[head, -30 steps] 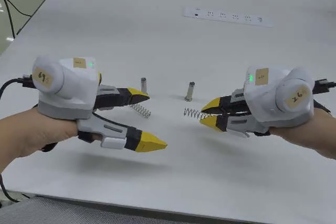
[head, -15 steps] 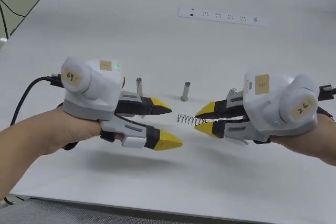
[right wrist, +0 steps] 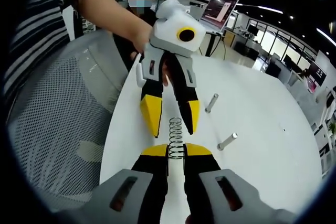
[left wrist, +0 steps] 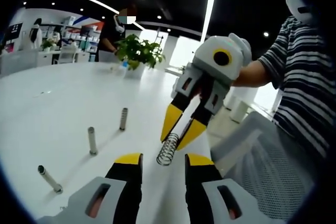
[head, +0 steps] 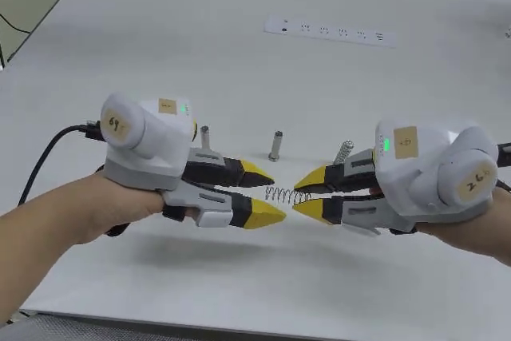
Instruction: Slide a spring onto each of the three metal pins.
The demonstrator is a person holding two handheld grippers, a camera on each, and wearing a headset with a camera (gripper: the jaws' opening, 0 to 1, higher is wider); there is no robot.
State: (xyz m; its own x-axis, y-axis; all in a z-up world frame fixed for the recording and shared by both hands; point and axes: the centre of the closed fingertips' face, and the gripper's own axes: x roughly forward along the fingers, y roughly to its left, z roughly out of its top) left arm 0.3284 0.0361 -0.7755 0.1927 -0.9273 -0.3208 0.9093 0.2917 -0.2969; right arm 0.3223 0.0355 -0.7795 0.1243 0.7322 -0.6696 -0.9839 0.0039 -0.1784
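The spring (head: 281, 194) is held off the table (head: 239, 53), lying roughly level between the two claws near the table's front edge. One end is pinched between the yellow tips of the right claw (head: 300, 195). The right gripper view confirms this: the tips are drawn in against the coil, and the spring extends straight forward from them.

The free end of the spring points at the left claw (head: 277, 197). That claw is spread apart and has nothing in its grasp. In the right gripper view its two tips stand on either side of the spring's free end. Whether either tip touches the coil cannot be determined. In the left gripper view the coil end sits just ahead of the gap between that claw's own tips.

Three metal pins stand on the table behind the claws. The left pin (head: 205, 135) and the middle pin (head: 276, 145) are upright and bare. The right pin (head: 343, 152) leans slightly and appears to carry a second spring (head: 345, 148) along its shaft.

A white power strip (head: 329, 31) lies well apart from the pins, toward the far side of the table. A black cable (head: 48, 157) runs from the back of the left gripper. A hand (head: 112, 205) grips the left gripper body, and another hand (head: 479, 233) grips the right one. A grey mesh chair (right wrist: 58, 108) is visible in the right gripper view beside the table.
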